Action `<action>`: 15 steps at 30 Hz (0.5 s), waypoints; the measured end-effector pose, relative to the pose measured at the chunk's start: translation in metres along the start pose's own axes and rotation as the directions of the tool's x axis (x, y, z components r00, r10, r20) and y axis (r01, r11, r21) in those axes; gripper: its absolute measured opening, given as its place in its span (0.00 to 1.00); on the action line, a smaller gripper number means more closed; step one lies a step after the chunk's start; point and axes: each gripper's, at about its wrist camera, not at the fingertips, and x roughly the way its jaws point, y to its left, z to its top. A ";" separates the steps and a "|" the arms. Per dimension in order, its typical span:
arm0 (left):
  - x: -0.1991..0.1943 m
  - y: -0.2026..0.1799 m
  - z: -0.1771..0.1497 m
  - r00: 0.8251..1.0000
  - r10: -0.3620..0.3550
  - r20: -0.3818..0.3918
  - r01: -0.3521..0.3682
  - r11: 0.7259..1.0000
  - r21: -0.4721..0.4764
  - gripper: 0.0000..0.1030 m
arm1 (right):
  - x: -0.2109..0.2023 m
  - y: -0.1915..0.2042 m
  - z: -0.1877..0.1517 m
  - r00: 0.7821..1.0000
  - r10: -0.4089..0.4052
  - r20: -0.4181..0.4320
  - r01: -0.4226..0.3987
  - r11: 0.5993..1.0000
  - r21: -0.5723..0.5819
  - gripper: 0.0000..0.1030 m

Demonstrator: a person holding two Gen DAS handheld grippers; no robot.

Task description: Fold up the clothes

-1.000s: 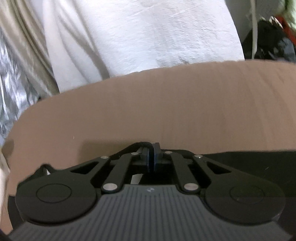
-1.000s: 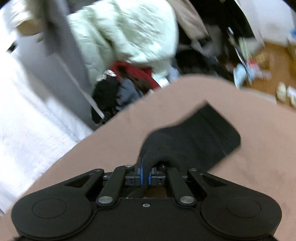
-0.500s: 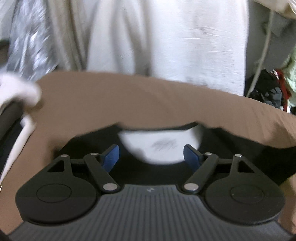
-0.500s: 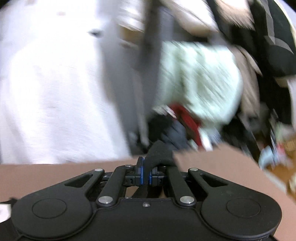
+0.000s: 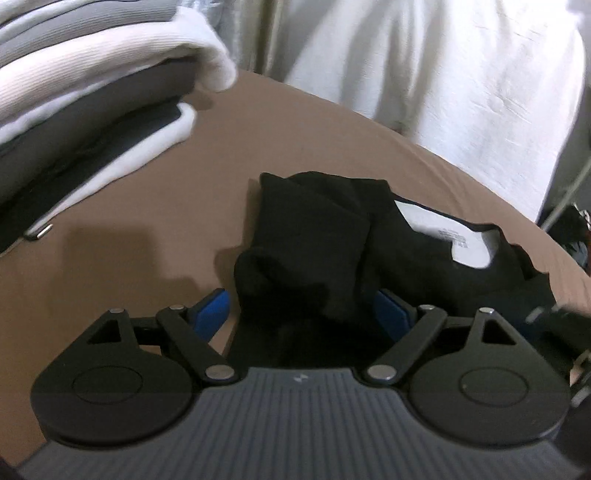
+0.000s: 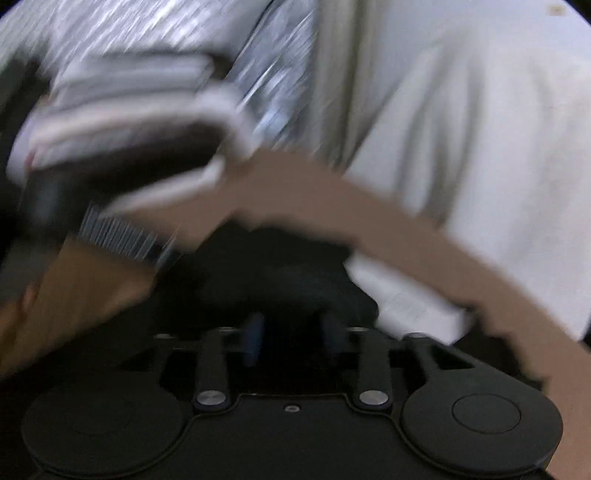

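2 grippers are over a brown surface (image 5: 295, 147) where a black garment (image 5: 314, 251) lies crumpled, with a white label (image 5: 454, 236) showing inside it. The left gripper (image 5: 301, 314) has its blue pads (image 5: 212, 310) wide apart and its jaws are opening; the black garment is bunched up between them, but the pads do not press on it. To the left, near the edge of the surface, stands a stack of folded clothes (image 5: 74, 96) (white, grey and dark layers), well apart from the garment.

The right wrist view is very blurred. The right gripper (image 6: 291, 339) has its jaws partly apart and they are opening, with the black garment (image 6: 288, 280) just in front of them; whether the cloth touches the pads I cannot tell. Behind the surface hangs a white cloth (image 5: 443, 74), and beside it a silver, shiny material (image 6: 147, 33).
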 end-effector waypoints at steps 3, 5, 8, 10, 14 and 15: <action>-0.002 0.000 0.007 0.999 -0.026 0.028 0.025 0.999 0.030 0.83 | -0.017 -0.013 -0.012 0.989 0.137 -0.046 -0.135 0.989 0.057 0.47; -0.002 -0.003 0.007 0.998 -0.063 0.027 0.062 0.997 0.053 0.84 | -0.047 -0.036 -0.016 0.978 0.210 -0.010 -0.206 0.968 0.141 0.55; 0.005 -0.015 0.001 0.996 -0.086 0.020 0.082 0.988 0.132 0.84 | -0.096 -0.073 -0.031 0.987 0.157 0.048 -0.164 0.951 0.261 0.63; 0.006 -0.030 -0.010 0.997 -0.073 0.012 0.069 0.978 0.197 0.84 | -0.121 -0.101 -0.046 0.999 0.024 0.036 -0.036 0.927 0.373 0.64; 0.014 -0.053 -0.025 0.997 -0.079 -0.011 0.079 0.956 0.282 0.84 | -0.131 -0.138 -0.087 0.978 -0.159 -0.134 0.204 0.849 0.488 0.64; 0.015 -0.058 -0.028 0.996 -0.085 -0.019 0.087 0.952 0.293 0.84 | -0.131 -0.144 -0.093 0.975 -0.167 -0.149 0.219 0.842 0.492 0.63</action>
